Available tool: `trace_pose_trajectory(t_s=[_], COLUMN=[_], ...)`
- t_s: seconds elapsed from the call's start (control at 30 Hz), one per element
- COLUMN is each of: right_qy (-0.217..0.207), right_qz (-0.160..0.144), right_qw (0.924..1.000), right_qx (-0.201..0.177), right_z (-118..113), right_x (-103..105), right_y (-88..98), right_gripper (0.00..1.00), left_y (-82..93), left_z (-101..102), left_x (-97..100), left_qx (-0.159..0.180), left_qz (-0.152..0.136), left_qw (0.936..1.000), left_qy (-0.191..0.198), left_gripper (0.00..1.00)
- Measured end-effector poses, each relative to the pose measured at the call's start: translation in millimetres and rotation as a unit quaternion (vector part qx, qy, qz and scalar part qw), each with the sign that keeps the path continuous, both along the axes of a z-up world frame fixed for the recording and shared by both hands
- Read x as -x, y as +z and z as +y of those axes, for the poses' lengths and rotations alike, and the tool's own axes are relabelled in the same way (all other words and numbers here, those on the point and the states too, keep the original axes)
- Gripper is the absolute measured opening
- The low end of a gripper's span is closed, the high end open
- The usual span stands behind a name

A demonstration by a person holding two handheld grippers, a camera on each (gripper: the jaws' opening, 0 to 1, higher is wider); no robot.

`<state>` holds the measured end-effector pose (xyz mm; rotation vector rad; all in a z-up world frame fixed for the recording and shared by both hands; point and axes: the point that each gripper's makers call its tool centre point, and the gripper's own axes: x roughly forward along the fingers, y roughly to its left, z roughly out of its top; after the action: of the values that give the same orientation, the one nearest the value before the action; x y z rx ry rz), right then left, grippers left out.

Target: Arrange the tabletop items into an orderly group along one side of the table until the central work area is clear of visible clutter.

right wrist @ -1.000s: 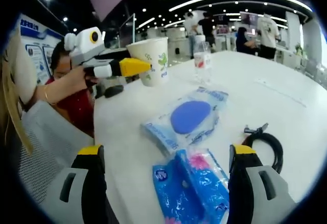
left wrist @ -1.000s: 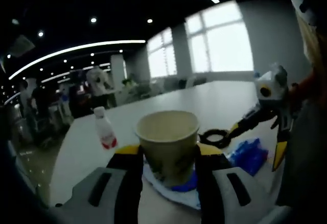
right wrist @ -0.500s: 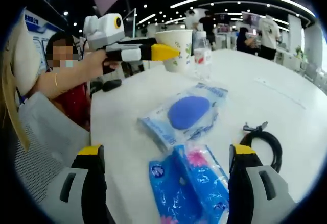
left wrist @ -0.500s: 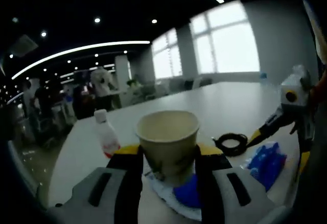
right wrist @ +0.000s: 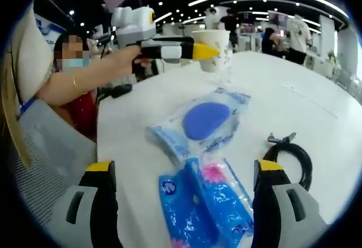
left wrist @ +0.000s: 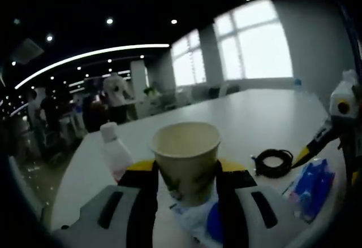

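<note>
Printed white paper cup [left wrist: 185,159] is clamped in the left claw [left wrist: 186,186] above the white worktop [right wrist: 317,112], while the right claw [right wrist: 184,203] is spread apart over the blue tissue pack [right wrist: 203,203].

The cup [left wrist: 185,159] hides its own base between the jaws, and covers part of the pouch [left wrist: 195,222] below it. In the right gripper view the bottle [right wrist: 223,74] sits mostly behind the cup (label unreadable). The tissue pack [right wrist: 203,207] runs off the bottom edge.
</note>
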<state>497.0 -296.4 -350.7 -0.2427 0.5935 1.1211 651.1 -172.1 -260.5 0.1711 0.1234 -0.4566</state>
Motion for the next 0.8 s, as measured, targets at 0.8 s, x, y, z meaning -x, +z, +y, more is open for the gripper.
trace_pose_trajectory(t_s=[0.8], right_qy=[-0.011], right_qz=[0.001], right_qw=[0.9997], right_qx=[0.020], right_z=[-9.0], right_x=[-7.5], right_y=[-8.4], right_gripper=[0.99], left_y=[-47.2], left_z=[-5.0], left_x=[-81.6], left_qx=[0.031], left_qz=[0.015], left_qw=[0.9988], left_qy=[0.033], left_gripper=[0.37])
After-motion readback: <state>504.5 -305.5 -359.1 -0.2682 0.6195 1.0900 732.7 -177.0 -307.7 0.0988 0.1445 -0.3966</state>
